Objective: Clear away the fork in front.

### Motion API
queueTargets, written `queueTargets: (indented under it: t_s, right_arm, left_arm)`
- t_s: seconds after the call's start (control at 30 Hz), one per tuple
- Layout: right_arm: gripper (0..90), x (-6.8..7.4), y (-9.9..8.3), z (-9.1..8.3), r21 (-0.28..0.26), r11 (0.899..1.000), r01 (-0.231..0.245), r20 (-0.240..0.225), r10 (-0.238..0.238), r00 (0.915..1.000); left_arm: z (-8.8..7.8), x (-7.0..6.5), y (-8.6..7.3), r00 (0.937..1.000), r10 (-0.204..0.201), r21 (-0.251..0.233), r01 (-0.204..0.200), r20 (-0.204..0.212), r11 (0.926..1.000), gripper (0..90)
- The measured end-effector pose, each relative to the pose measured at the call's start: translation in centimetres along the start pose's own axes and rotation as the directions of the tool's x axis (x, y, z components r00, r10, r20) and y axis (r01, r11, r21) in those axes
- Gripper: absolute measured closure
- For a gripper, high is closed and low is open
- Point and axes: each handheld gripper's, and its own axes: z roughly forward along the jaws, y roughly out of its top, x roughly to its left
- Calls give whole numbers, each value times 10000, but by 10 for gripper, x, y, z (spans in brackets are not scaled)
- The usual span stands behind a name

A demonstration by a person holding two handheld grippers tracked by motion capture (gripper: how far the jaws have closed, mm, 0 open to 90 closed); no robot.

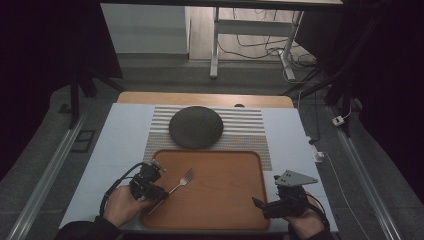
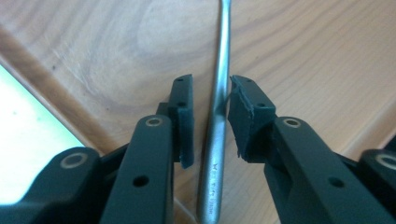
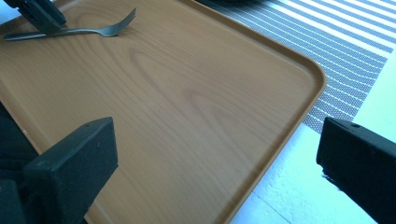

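Observation:
A metal fork point(image 1: 181, 183) lies on the wooden tray point(image 1: 220, 192), tines toward the far right. My left gripper point(image 1: 161, 194) sits low over the tray's near left part. Its jaws straddle the fork's handle point(image 2: 219, 93) with a visible gap beside the left pad, so the gripper point(image 2: 210, 112) is open around it. In the right gripper view the fork point(image 3: 93, 30) rests flat on the tray point(image 3: 187, 102), with the left gripper point(image 3: 39, 14) over its handle. My right gripper point(image 1: 257, 204) hovers at the tray's near right corner; it point(image 3: 219, 154) is open wide with nothing between its jaws.
A dark round plate point(image 1: 195, 127) sits on a striped placemat point(image 1: 245, 125) just beyond the tray. The placemat point(image 3: 345, 60) runs under the tray's far edge. A pale blue-grey table cover point(image 1: 120, 145) surrounds both. Desk legs and cables stand on the floor beyond.

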Motion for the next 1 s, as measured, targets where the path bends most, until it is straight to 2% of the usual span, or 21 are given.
queueTargets:
  t_s: [0.1, 0.17, 0.27, 0.4, 0.6, 0.77, 1.0]
  right_arm:
    - [0, -1, -1, -1, -12, 9999, -117, 7, 117, 9999]
    - [0, -3, -1, -3, -38, 9997, -257, 16, 257, 9997]
    - [0, -4, -2, -4, -70, 9991, -420, 15, 420, 9991]
    - [0, -4, -3, -5, -19, 9991, -420, 38, 420, 9991]
    - [0, -3, -3, -3, 86, 9994, -342, 34, 342, 9994]
    - [0, -3, -2, -3, 185, 9995, -267, 45, 267, 9996]
    - [0, -3, -2, -1, 316, 9993, -203, 22, 203, 9998]
  left_arm:
    - [-8, 0, 0, 10000, 74, -516, -71, 63, 9986, 681]
    - [-12, -1, 1, 9993, 333, -827, -319, 154, 9961, 694]
    - [-16, -6, 4, 9953, 945, -1145, -916, 199, 9892, 766]
    - [-16, -11, 10, 9888, 1422, -1470, -1341, 455, 9800, 879]
    - [-6, -18, 22, 9763, 2051, -1517, -1930, 690, 9694, 887]
    - [6, -25, 31, 9675, 2466, -1333, -2375, 563, 9622, 887]
    - [22, -26, 39, 9669, 2508, -921, -2458, 467, 9649, 887]
